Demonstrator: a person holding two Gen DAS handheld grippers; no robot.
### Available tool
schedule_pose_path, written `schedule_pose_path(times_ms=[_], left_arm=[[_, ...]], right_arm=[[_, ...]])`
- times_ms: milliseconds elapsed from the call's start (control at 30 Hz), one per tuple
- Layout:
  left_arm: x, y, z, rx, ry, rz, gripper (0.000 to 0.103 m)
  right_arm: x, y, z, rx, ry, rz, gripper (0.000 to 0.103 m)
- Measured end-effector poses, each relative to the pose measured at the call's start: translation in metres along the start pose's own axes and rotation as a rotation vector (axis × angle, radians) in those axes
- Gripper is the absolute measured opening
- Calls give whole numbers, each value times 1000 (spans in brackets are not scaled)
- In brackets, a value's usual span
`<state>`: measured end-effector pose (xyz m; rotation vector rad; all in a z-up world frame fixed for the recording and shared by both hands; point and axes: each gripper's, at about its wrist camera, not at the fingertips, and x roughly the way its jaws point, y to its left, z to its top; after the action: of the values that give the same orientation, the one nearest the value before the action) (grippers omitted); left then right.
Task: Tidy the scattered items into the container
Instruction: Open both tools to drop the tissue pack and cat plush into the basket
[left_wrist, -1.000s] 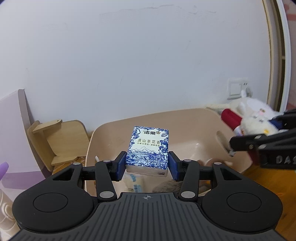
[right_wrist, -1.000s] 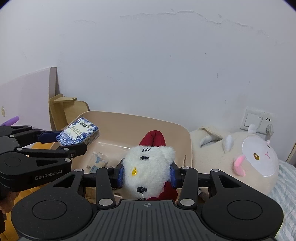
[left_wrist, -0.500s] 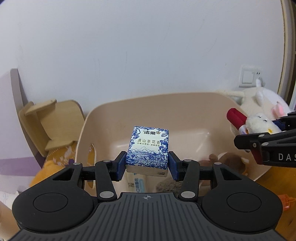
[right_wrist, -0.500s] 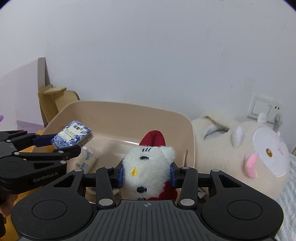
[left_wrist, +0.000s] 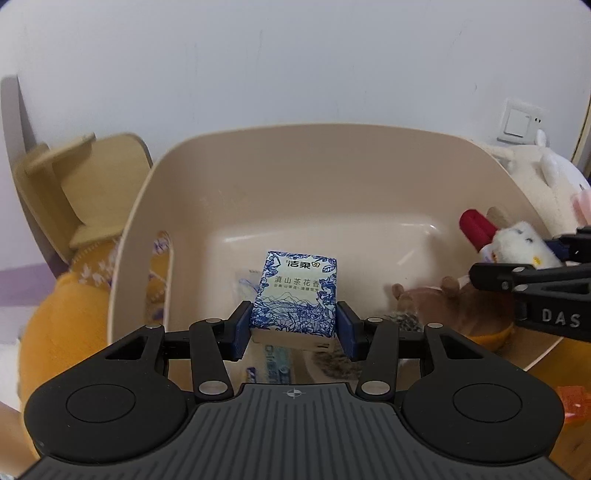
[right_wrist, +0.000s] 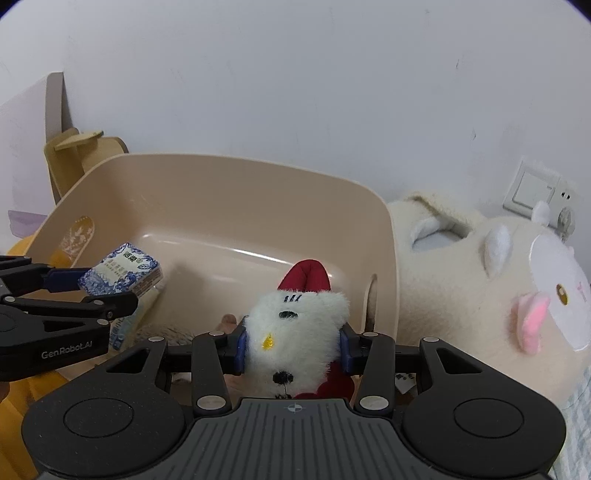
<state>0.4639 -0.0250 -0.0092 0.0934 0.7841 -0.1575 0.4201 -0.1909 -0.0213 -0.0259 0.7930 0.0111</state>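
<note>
Beige bin (left_wrist: 332, 155), open middle, perhaps roomy.

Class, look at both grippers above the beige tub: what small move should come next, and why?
Probably lower a little and open both: the left gripper holds the tissue pack and the right gripper the white plush, both already over the tub.

Both tools are tipping downward and advancing over the beige container (left_wrist: 491, 162), which is growing larger and sinking toward mid-frame in both views. The left tool (left_wrist: 294, 325), carrying the blue-and-white tissue pack (left_wrist: 297, 291), is now hanging over the container's floor. The right tool (right_wrist: 291, 347), carrying the white plush toy (right_wrist: 295, 332), is closing on the near rim.
</note>
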Motion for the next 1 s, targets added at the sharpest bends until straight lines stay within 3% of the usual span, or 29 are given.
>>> schedule_pose_path(times_ms=[400, 467, 533, 600, 667, 800, 1000], left_arm=[[14, -1, -6, -5, 52, 16, 49], [15, 1, -6, -16, 51, 20, 49], [12, 4, -5, -28, 40, 25, 49], [8, 6, -3, -39, 19, 20, 54], [0, 10, -2, -59, -10, -2, 68], [-9, 15, -1, -103, -25, -45, 75], [-26, 16, -1, -104, -66, -39, 79]], right_arm=[[10, 2, -6, -7, 34, -19, 42], [10, 3, -6, -11, 34, -17, 52], [9, 3, -6, -3, 29, -10, 55], [7, 2, -6, 3, 24, -10, 61], [2, 2, -6, 1, 6, -18, 65], [-14, 0, -5, 10, -38, -17, 79], [-42, 1, -6, 2, -98, -15, 86]])
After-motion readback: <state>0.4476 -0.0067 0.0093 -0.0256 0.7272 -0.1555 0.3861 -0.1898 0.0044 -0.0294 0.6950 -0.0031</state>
